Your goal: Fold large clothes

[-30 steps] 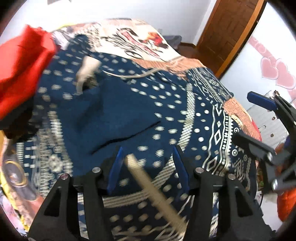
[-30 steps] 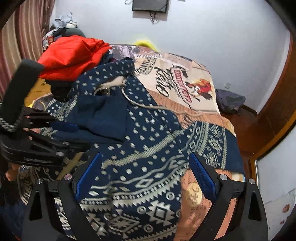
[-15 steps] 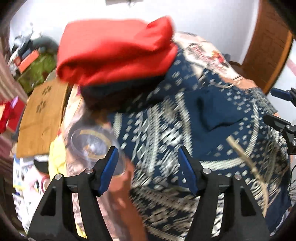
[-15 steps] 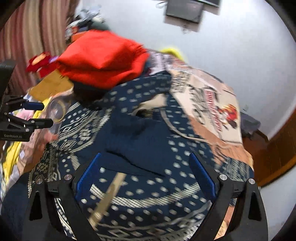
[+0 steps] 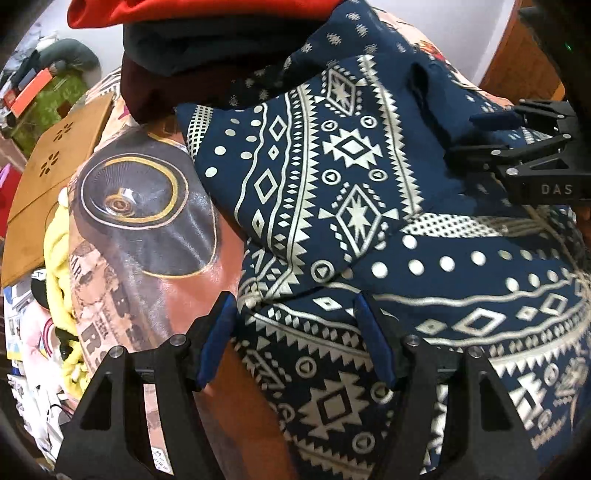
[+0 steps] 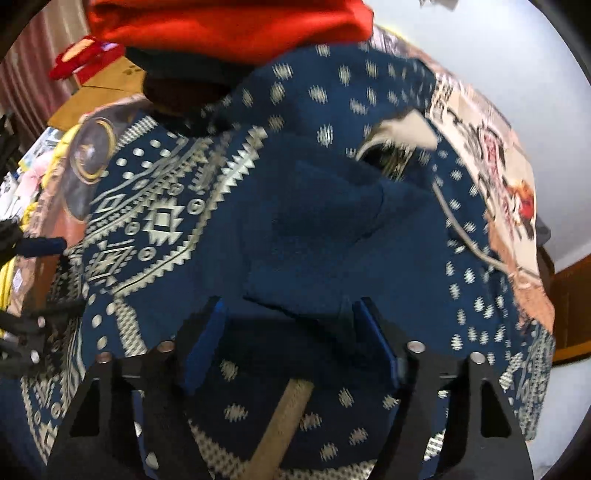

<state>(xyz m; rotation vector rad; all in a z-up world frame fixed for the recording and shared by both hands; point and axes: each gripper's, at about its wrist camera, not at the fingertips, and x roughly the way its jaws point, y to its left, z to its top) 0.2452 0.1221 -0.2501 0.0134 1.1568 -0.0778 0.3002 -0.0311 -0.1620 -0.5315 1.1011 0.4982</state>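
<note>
The navy patterned hoodie [image 5: 332, 192] lies spread over the printed bedspread [image 5: 147, 236], directly beneath and ahead of both grippers. The left gripper [image 5: 295, 332] stands over the garment's left edge, its jaws partly apart; patterned fabric fills the gap, but the pads do not visibly press it. The right gripper [image 6: 291, 339] hangs over the plain navy hood area, with a tan drawstring [image 6: 284, 421] lying just behind its tips; its jaws are closing, cloth between them, not yet pinched. Beyond both grippers, at the far side, a red garment [image 6: 229, 26] sits on darker folded clothes [image 5: 207, 44].
</note>
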